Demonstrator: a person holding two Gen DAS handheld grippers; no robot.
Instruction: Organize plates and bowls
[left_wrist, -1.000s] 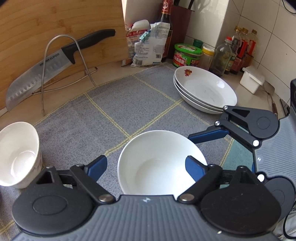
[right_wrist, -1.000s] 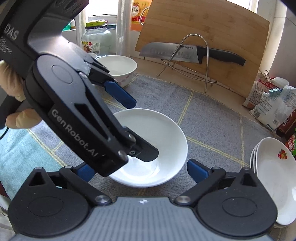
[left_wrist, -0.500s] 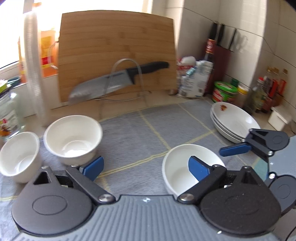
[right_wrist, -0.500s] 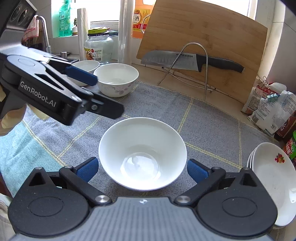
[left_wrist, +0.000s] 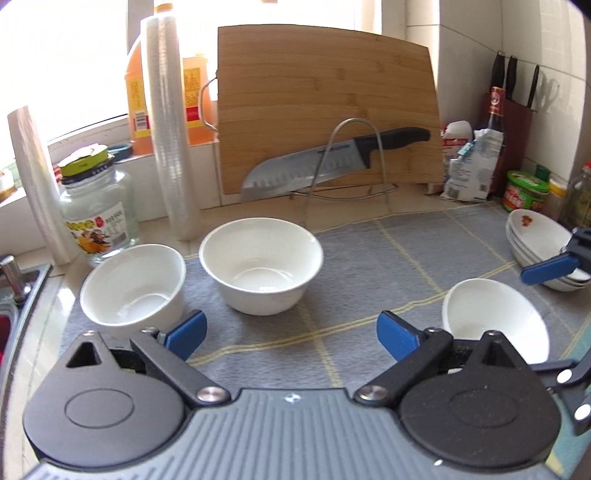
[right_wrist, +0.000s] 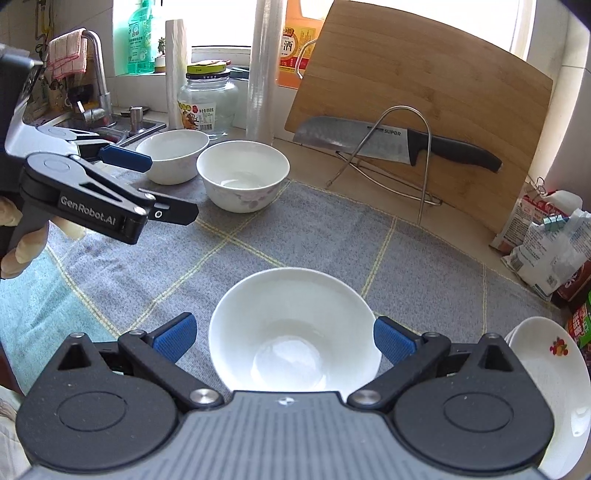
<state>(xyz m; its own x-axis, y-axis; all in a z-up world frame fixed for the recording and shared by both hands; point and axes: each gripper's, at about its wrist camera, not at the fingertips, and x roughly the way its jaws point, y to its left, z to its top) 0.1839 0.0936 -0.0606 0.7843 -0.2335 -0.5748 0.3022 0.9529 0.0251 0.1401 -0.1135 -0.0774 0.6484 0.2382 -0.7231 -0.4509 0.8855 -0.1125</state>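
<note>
A wide white bowl (right_wrist: 295, 328) rests on the grey mat between the open fingers of my right gripper (right_wrist: 284, 334), whose pads stand clear of its rim. In the left wrist view the same bowl (left_wrist: 495, 317) lies off to the right. My left gripper (left_wrist: 291, 332) is open and empty over bare mat. It faces two deeper white bowls, one plain (left_wrist: 133, 284) and one larger (left_wrist: 260, 264). Both deep bowls (right_wrist: 242, 173) sit just beyond my left gripper (right_wrist: 159, 184) in the right wrist view. A stack of flowered plates (left_wrist: 535, 240) stands at the right edge.
A knife (left_wrist: 332, 162) leans in a wire rack before a wooden cutting board (left_wrist: 325, 103). A glass jar (left_wrist: 96, 214) and rolls of wrap (left_wrist: 170, 129) stand behind the bowls. The sink with its tap (right_wrist: 96, 74) is at the left. Packets and jars (left_wrist: 476, 166) crowd the back right.
My left gripper swung left, away from the wide bowl and toward the two deep bowls, and its jaws widened. The right gripper and the wide bowl stayed put.
</note>
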